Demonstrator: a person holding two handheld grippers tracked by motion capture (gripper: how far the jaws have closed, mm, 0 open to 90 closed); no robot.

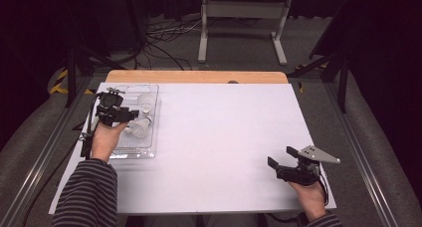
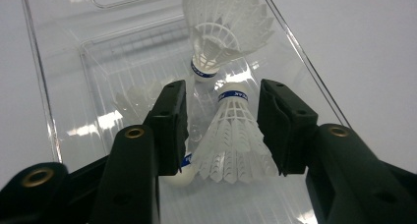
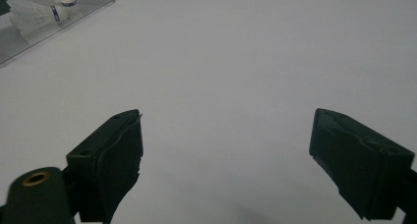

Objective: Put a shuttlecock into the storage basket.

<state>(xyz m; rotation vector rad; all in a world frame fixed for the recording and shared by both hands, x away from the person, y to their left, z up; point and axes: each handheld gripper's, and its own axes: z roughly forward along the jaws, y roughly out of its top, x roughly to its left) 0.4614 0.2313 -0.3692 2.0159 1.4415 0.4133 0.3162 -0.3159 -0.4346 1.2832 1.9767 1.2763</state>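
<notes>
Shuttlecock (image 2: 236, 135) lies in the tray (image 2: 44, 96) between the half-open left gripper (image 2: 222, 128) pads, apparently released; right gripper (image 3: 226, 160) wide open, empty, well apart from tray.

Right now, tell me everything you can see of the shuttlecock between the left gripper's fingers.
The shuttlecock is white, with a ribbed plastic-looking skirt, a blue band under a rounded white cork. It lies in the clear plastic tray, cork pointing away from the camera, skirt flaring toward it. The left gripper straddles it with its fingers apart, not pressing the skirt. A second shuttlecock lies just beyond, cork near cork; whether they touch is unclear.
</notes>
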